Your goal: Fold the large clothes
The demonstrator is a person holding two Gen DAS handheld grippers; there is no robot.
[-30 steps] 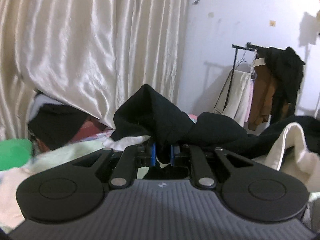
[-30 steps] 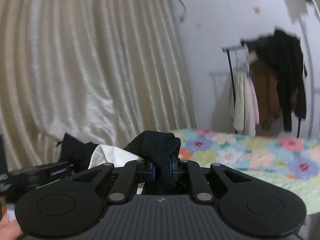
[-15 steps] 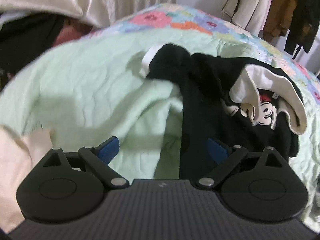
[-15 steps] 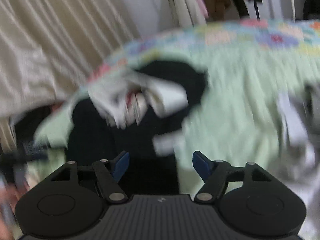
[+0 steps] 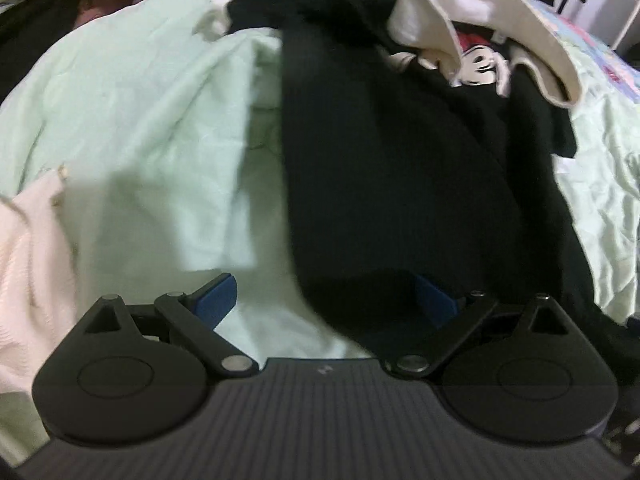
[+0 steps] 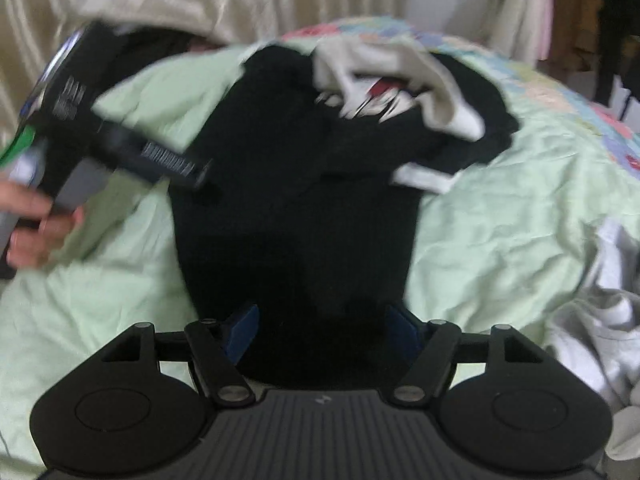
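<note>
Sweatshirt (image 5: 400, 168) between pale blankets (image 5: 140, 120).

Black ribbed claw (image 5: 326, 302) body, blue pads (image 5: 216, 298), silver pivot screws.

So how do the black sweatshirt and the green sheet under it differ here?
The black sweatshirt is dark, with a cartoon print and cream lining showing near its top; the light green sheet is pale and plain. The sweatshirt lies bunched in a rough lengthwise strip; the sheet spreads wide beneath it, only wrinkled. Both lie loose: the left gripper and right gripper are open.
</note>
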